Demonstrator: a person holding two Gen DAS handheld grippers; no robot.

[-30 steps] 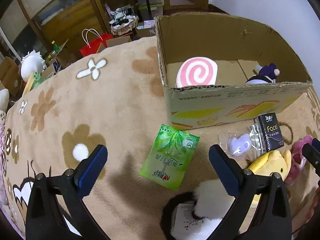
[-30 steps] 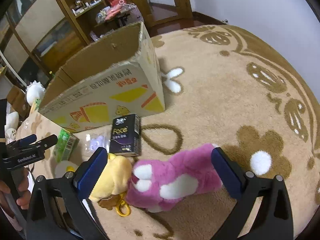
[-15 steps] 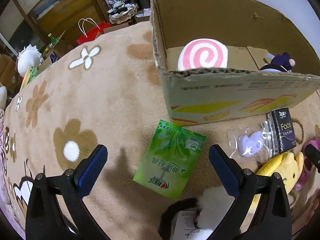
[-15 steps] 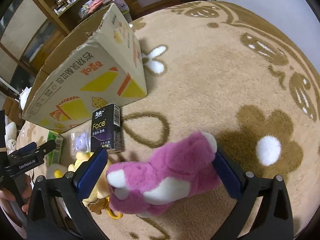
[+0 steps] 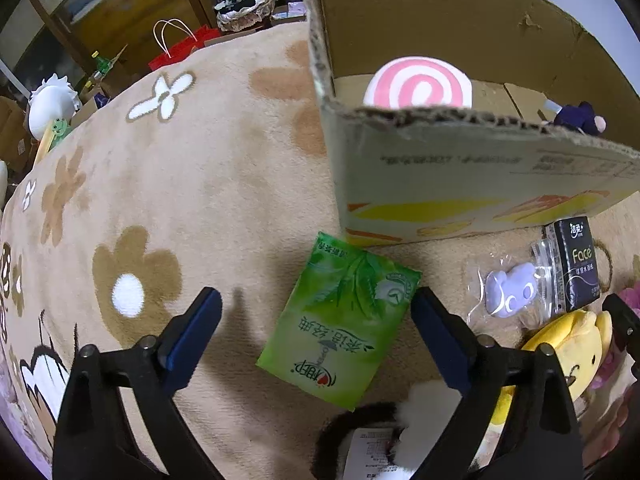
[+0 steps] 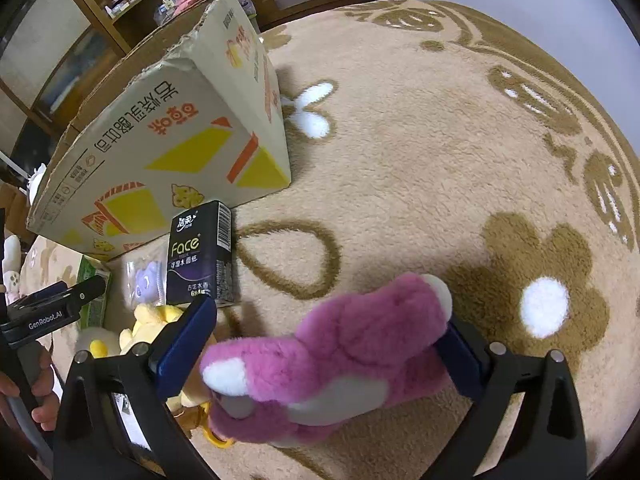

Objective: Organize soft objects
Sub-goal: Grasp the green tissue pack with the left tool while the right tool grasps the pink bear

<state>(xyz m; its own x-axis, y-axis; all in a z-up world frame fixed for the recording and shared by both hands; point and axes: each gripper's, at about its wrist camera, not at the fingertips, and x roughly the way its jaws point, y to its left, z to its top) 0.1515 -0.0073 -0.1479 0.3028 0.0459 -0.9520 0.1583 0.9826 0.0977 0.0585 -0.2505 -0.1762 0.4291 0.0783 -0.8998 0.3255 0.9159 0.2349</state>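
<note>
My left gripper (image 5: 316, 320) is open, low over the beige rug, its fingers on either side of a green tissue pack (image 5: 340, 320). My right gripper (image 6: 320, 340) is open around a pink plush toy (image 6: 332, 356), which lies between the pads; whether both pads touch it I cannot tell. A yellow plush (image 5: 568, 352) (image 6: 152, 320) lies beside the pink one. The open cardboard box (image 5: 460, 176) (image 6: 160, 140) holds a pink-and-white swirl cushion (image 5: 420, 88) and a dark blue plush (image 5: 580, 116).
A black "Face" tissue pack (image 6: 200, 256) (image 5: 576, 264) and a small lilac toy in clear wrap (image 5: 508, 288) lie in front of the box. A black-and-white plush with a paper tag (image 5: 376, 440) is under my left gripper. Shelves, a red bag (image 5: 180, 48) and clutter stand beyond the rug.
Both grippers moved forward and down. The green pack now lies between the left fingers. The pink plush now sits deeper between the right fingers.
</note>
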